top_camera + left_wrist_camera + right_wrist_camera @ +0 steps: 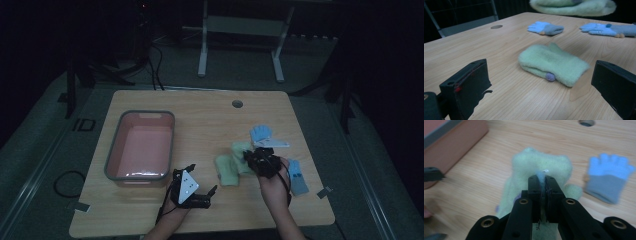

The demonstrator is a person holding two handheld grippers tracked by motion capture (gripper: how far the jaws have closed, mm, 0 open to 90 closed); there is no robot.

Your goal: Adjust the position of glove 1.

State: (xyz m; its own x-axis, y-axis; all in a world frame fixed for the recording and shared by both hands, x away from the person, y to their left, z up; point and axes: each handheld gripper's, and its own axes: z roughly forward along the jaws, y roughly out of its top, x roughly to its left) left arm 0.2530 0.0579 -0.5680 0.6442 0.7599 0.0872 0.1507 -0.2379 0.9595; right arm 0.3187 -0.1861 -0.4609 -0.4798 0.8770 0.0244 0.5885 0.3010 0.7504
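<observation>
Counter (210, 120): I see pale wood grain, with a round cable hole (237, 104) near its far edge.
Pink tub (141, 145): grey-rimmed, on my left half of the counter.
Blue gloves: one (261, 133) lies beyond the middle, another (297, 176) near the right edge.
Floor: a white-legged frame (242, 30) stands behind the counter; a dark cable loop (67, 184) lies left.

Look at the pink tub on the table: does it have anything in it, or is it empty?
Empty. In the high view the pink tub shows a bare floor inside its grey rim, and all the mittens and gloves lie on the table outside it.
</observation>
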